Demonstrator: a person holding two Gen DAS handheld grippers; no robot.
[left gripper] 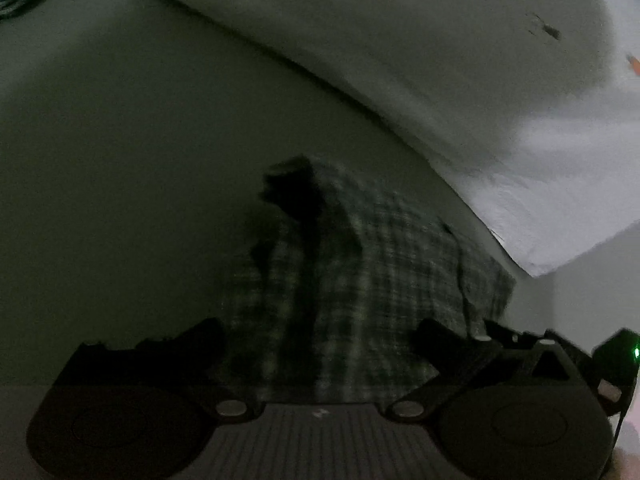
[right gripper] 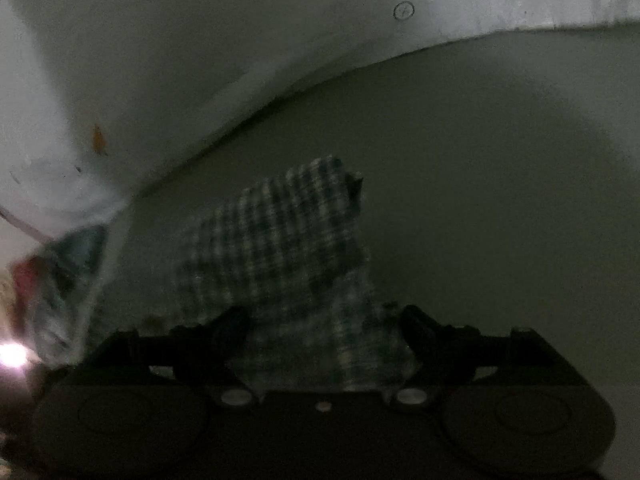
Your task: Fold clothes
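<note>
The frames are very dark. A green-and-white plaid garment (left gripper: 360,260) lies bunched on a dull grey-green surface (left gripper: 120,200), rising in a peak straight ahead of my left gripper (left gripper: 320,332). That gripper's black fingers (left gripper: 204,336) stand wide apart, open, with the cloth filling the gap between them. In the right wrist view the same plaid garment (right gripper: 280,232) heaps up ahead of my right gripper (right gripper: 322,320). It is open too, its fingers (right gripper: 416,324) spread to either side of the cloth, whose lower edge reaches back to the gripper's body.
A white wall or panel (left gripper: 440,60) borders the surface at the back, with an orange mark (right gripper: 98,140) on it. A red and teal patterned item (right gripper: 60,272) lies at the left of the right wrist view, beside a bright light spot (right gripper: 12,354).
</note>
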